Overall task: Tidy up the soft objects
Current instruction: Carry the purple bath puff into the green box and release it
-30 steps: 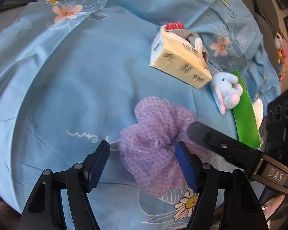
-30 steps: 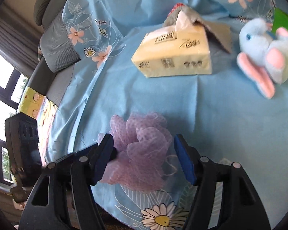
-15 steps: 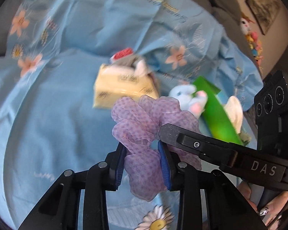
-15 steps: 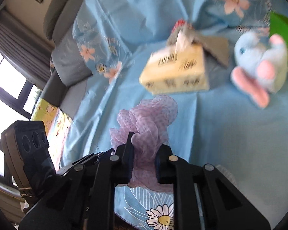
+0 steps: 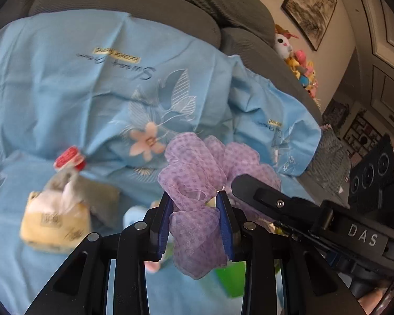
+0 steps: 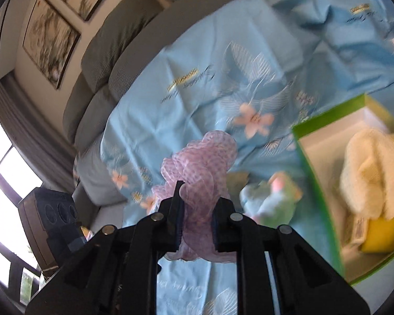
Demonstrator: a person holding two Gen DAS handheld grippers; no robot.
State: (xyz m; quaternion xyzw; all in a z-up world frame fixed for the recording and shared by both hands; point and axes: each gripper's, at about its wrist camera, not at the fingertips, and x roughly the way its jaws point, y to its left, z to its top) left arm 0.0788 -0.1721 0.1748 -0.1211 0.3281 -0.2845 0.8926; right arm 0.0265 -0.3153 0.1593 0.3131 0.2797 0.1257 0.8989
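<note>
Item: purple mesh pouf (image 5: pixel 197 183) | Handling: likely light, soft, compressible | Grip: left gripper (image 5: pixel 195 223) and right gripper (image 6: pixel 197 223) both clamp its bunched folds.

A mesh sponge (image 5: pixel 197 181) hangs between both grippers above a sheet (image 5: pixel 92 84) draped over a sofa (image 5: pixel 149 8), with a tissue pack (image 5: pixel 55 225) lying on the sheet to its left, and a plush toy (image 6: pixel 273 204) beside a box (image 6: pixel 317 173) holding a towel (image 6: pixel 370 173) to its right.

Left view: looked along my left tongs (image 5: pixel 194 215), close, toward the sofa back (image 5: pixel 144 8).
Right view: along my right tongs (image 6: pixel 197 218), close.
Shared: blue sheet (image 5: pixel 92 84), purple mesh puff (image 5: pixel 197 178).
</note>
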